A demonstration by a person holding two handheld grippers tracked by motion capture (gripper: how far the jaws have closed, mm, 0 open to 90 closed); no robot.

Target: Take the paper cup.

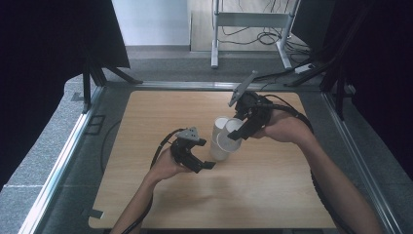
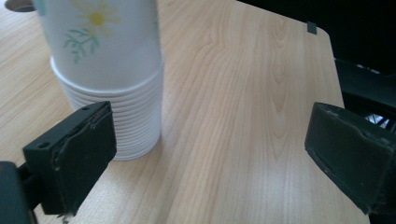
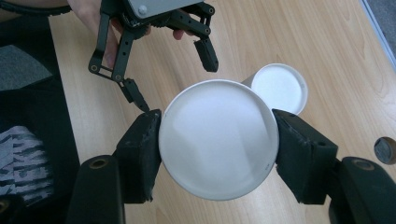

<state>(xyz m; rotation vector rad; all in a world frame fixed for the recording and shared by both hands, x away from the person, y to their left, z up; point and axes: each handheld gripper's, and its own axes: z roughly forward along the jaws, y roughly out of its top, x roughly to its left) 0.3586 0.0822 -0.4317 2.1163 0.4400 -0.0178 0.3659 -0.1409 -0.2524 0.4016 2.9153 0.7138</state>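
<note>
A stack of white paper cups (image 1: 216, 146) stands rim down near the middle of the wooden table (image 1: 160, 204); it has a flower print (image 2: 109, 70). My right gripper (image 1: 237, 131) is shut on a single white cup (image 1: 231, 136), held tilted just right of the stack. In the right gripper view that cup (image 3: 217, 140) sits squeezed between both pads, its round end facing the camera, with the stack's top (image 3: 280, 88) behind it. My left gripper (image 1: 204, 165) is open at the stack's near left side. Its jaws (image 2: 205, 140) stand wide with nothing between them, the stack just beyond the left pad.
A small dark round thing (image 3: 385, 150) lies on the table beyond the stack. Metal rails (image 1: 63, 161) and black curtains border the table. A white stand (image 1: 251, 19) with cables is on the floor behind. The other hand's open gripper (image 3: 173, 79) is near the held cup.
</note>
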